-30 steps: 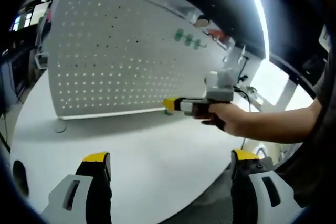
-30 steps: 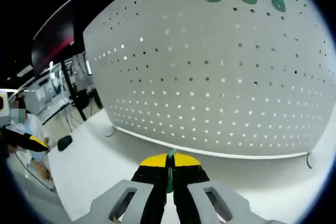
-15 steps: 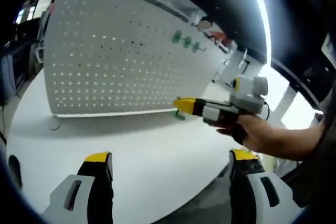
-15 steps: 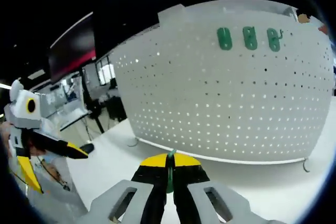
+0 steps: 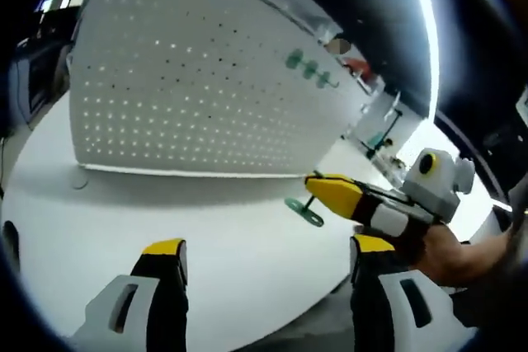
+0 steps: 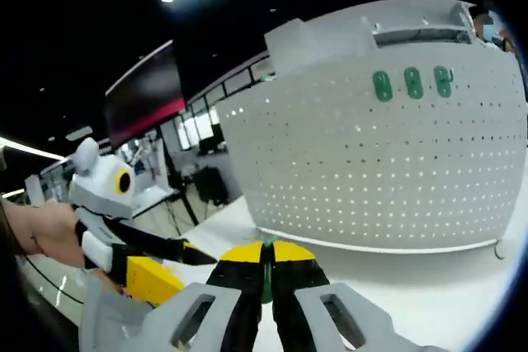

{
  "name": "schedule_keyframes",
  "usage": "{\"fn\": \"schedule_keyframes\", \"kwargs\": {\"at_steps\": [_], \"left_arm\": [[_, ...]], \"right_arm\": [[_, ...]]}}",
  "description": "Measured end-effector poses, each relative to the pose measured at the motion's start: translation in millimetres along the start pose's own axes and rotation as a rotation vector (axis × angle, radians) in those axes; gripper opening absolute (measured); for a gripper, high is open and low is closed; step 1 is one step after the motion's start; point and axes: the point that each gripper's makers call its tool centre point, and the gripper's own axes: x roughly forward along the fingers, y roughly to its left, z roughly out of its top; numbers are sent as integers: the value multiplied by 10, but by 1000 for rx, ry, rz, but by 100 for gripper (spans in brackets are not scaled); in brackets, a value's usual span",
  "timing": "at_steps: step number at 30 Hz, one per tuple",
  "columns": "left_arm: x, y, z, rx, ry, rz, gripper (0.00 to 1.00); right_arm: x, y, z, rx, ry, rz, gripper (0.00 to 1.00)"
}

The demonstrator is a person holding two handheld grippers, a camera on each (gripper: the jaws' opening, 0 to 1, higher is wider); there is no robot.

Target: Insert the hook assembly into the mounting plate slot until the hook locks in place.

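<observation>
Room: dark ceiling, one bright strip light running along 1 o'clock in your left gripper view and at 11 o'clock in your right gripper view. Glazed partitions and office clutter sit behind the board at 9 o'clock in the right gripper view, too dim to itemise.

White table (image 5: 247,245): broad, round-edged, bare around the board's foot.

Mounting plate (image 5: 190,96): a large white perforated board standing upright on the table, its lower edge resting on small feet. In the right gripper view the plate (image 6: 396,171) bulges at 2 o'clock, and that angle shows you a box-like top edge with a slot along it.

Three green hooks (image 5: 312,70) already hang in a row near the plate's upper edge, at 1 o'clock in the left gripper view; the same three (image 6: 412,83) sit at 1 o'clock in the right.

Your right gripper (image 6: 266,274): jaws pressed together, pinching the green hook assembly (image 6: 266,278), of which you see just a thin sliver between the yellow tips. The left gripper view gives you the side look: right gripper (image 5: 318,190) at 3 o'clock, held in your hand (image 5: 454,257), with the hook assembly (image 5: 304,211) dangling below its tip, well apart from the plate.

Your left gripper (image 5: 260,246): jaws spread wide, nothing between them. It enters the right gripper view at 8 o'clock (image 6: 177,265).
</observation>
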Motion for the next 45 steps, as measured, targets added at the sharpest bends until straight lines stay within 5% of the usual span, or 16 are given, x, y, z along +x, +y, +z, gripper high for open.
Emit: {"fn": "schedule_keyframes", "kwargs": {"at_steps": [8,12,16,19,32,45], "left_arm": [[54,13,-22,-35,4,-16,69],[49,40,20,-146,-40,-44,60],[44,56,15,-162,-42,-55,56],[55,-12,29,-136,-48,-90,51],[21,-407,108,-242,-65,-311,9],[-45,-358,159,-301,-108,-309,4]], "right_arm": [[28,138,-15,25,-10,76,0],[27,209,-21,14,-21,106,0],[22,252,4,14,-41,127,0],[13,294,39,3,-61,147,0],[-28,398,126,-10,-118,193,0],[-68,459,154,-29,-130,210,0]]}}
